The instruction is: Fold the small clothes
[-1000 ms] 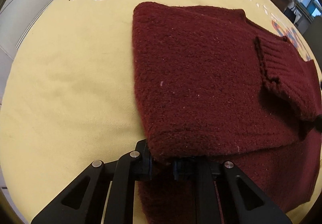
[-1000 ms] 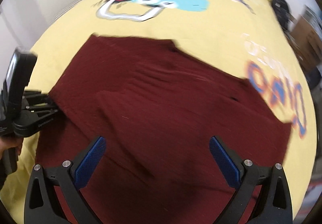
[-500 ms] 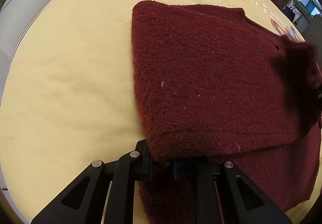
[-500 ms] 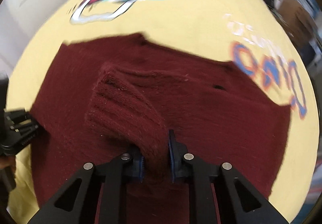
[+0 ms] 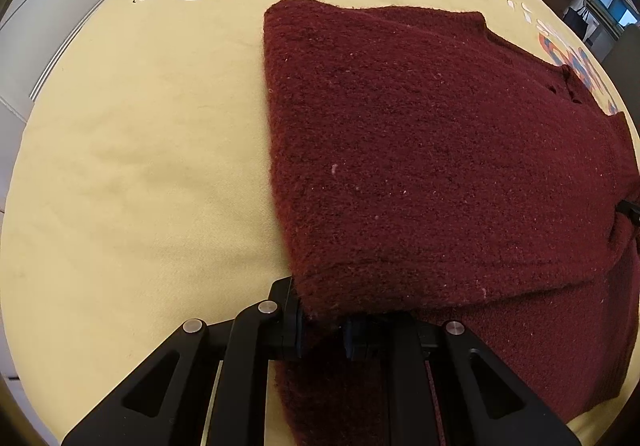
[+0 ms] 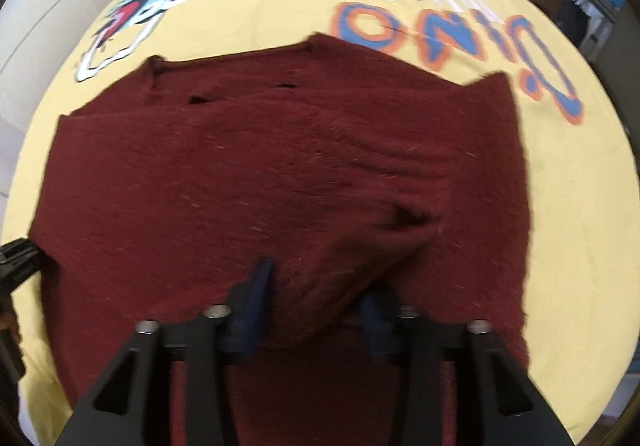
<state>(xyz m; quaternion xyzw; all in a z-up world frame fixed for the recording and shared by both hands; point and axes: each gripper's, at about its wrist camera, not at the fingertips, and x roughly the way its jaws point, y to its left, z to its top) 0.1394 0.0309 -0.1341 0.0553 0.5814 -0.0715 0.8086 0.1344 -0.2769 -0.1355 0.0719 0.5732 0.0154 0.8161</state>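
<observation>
A: Right gripper (image 6: 316, 310) — what has just changed?

B: Half a second ago its jaws were pinched on the ribbed sleeve cuff, carrying it across the sweater. They have just been opening, and now stand about half apart. A hump of the dark red sweater (image 6: 280, 173) still lies between the blue pads (image 6: 256, 298), but they no longer seem to press on it — a release, as far as the blurred view shows.

A: And the left gripper (image 5: 322, 330)?

B: Unchanged: nearly shut, clamped on the near folded corner of the sweater and pinning it in place.

A: Where is the garment?

B: Spread on the yellow printed cloth (image 5: 140, 173) that covers the surface, its left side already doubled over.

A: Meaning for the task?

B: The sleeve appears to have been laid inward over the body, so this fold is probably finished; a further fold likely remains.
</observation>
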